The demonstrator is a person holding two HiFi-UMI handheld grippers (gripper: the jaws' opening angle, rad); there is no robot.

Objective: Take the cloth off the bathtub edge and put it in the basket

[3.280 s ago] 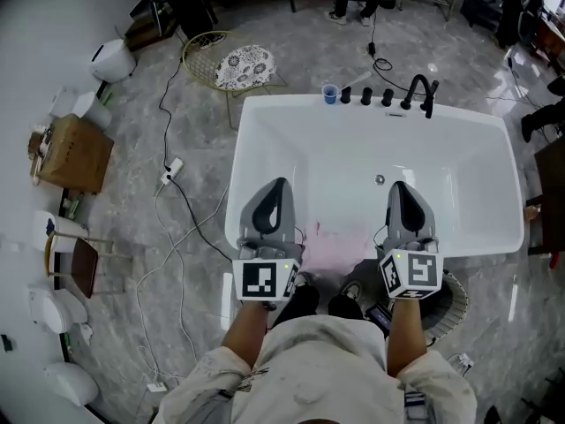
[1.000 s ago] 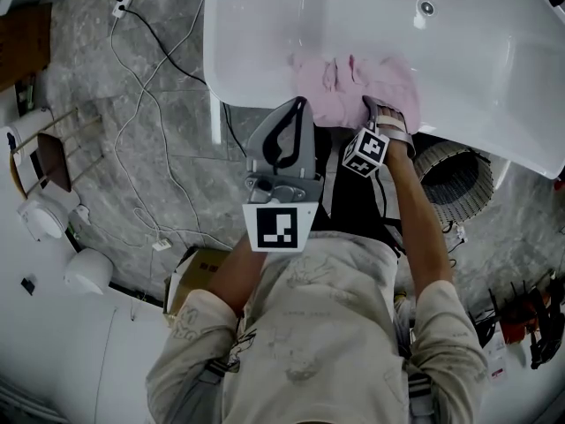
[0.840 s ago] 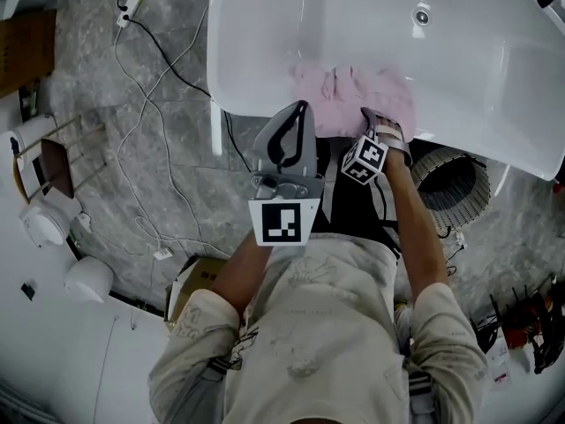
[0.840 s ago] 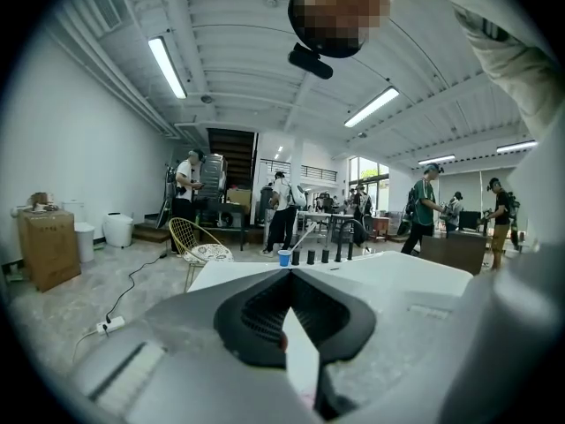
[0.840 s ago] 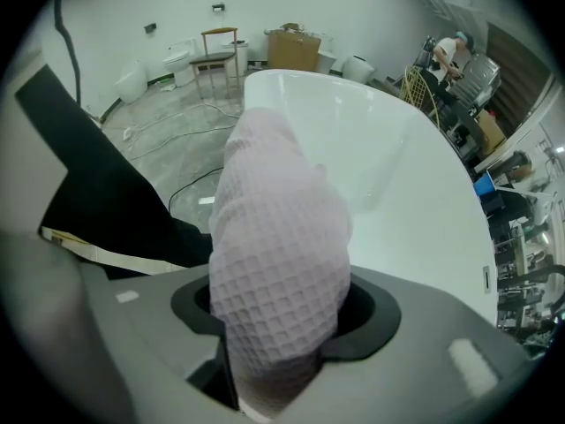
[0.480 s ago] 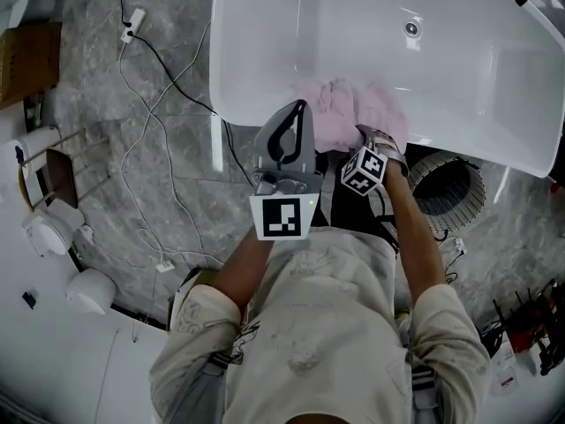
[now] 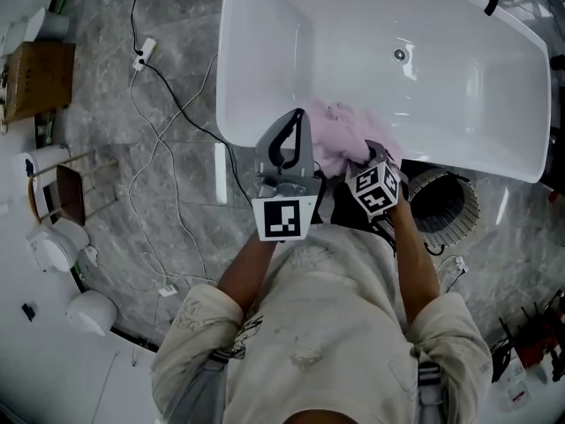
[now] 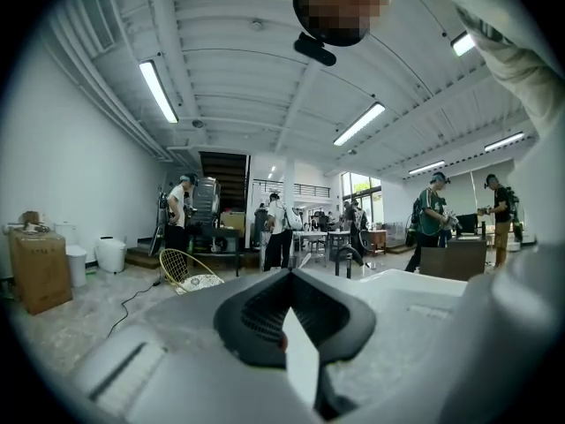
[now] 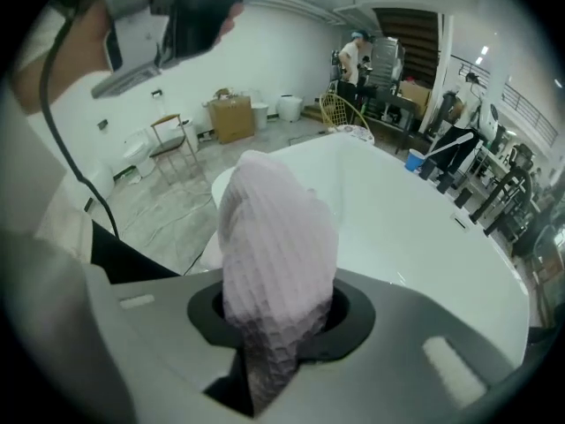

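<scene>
Grey marbled floor (image 7: 168,87) lies underfoot, with loose cables (image 7: 159,148) trailing across it, a chair (image 7: 62,193) and a cardboard box (image 7: 35,78) off to the left. The left gripper (image 7: 290,124) hangs with its jaws together and bare. The right gripper (image 7: 366,155) has its jaws closing on the cloth (image 7: 340,140), a pink waffle-weave piece bunched into a peak, raised at the near rim of the white bathtub (image 7: 265,25). The round wicker basket (image 7: 468,210) stands on the floor just beside the tub, to the right; its inside shows dark
</scene>
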